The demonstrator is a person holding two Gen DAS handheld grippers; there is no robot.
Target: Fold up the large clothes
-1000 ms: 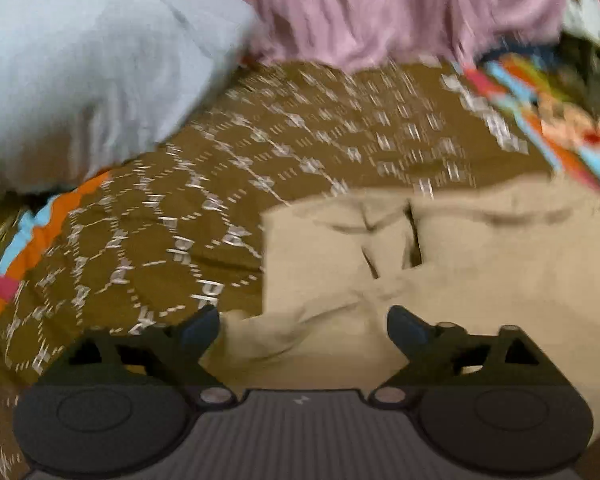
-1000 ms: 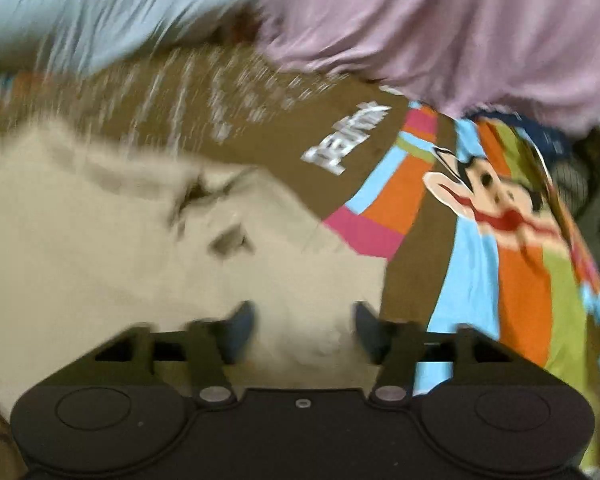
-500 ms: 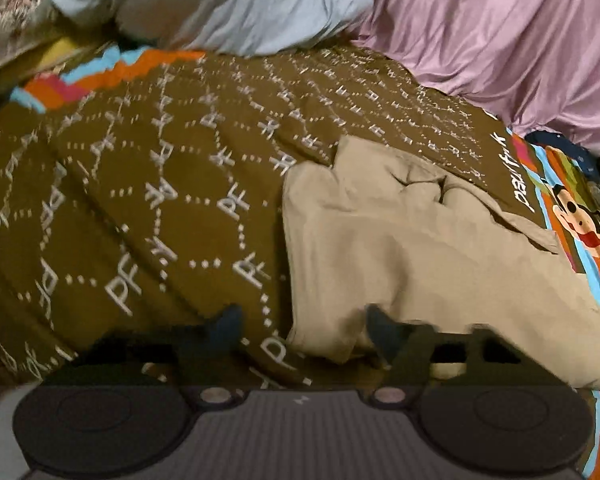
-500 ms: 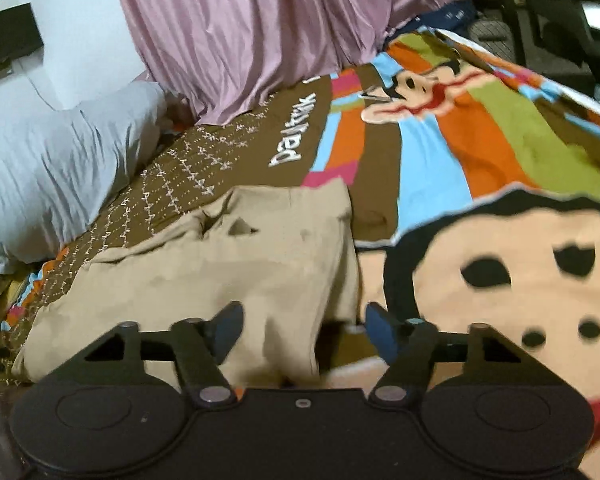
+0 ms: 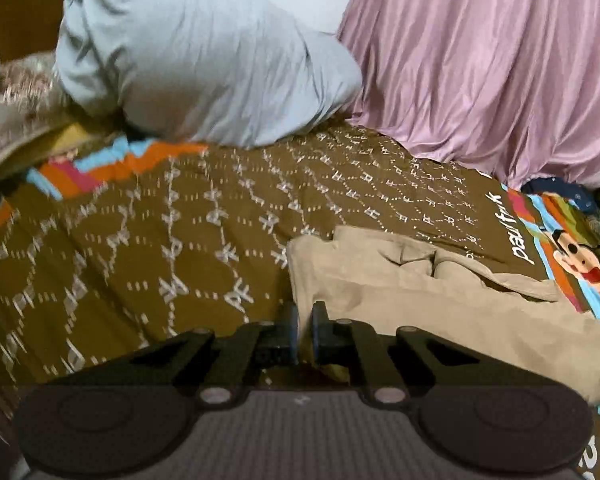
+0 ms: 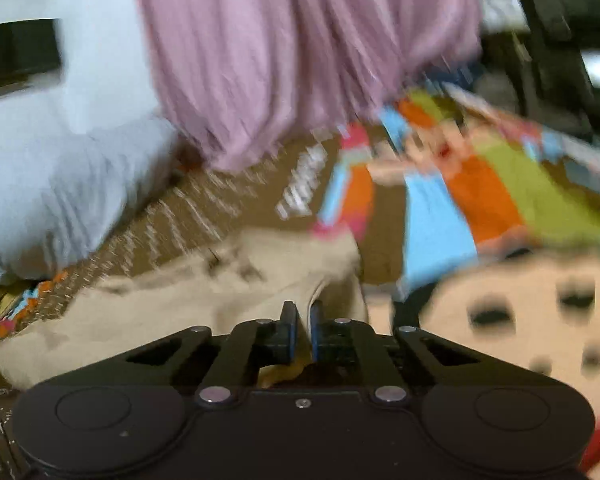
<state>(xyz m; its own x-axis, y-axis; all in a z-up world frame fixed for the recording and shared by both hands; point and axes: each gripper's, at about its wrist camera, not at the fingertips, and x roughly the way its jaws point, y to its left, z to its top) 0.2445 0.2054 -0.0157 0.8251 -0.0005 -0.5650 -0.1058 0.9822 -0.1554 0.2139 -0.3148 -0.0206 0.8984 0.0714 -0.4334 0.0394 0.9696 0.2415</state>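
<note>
The left claw (image 5: 305,318) points forward and somewhat downward, its two blue-padded fingers (image 5: 290,322) drawn nearly together with only a thin slit between them, closing on a fold of tan cloth (image 5: 420,304) at its near corner. The right claw (image 6: 300,318) sits in much the same pose, tilted a little below level, its fingers (image 6: 289,320) pinched almost shut on the cloth's other near corner. Both black linkages are folded inward toward the middle.
</note>
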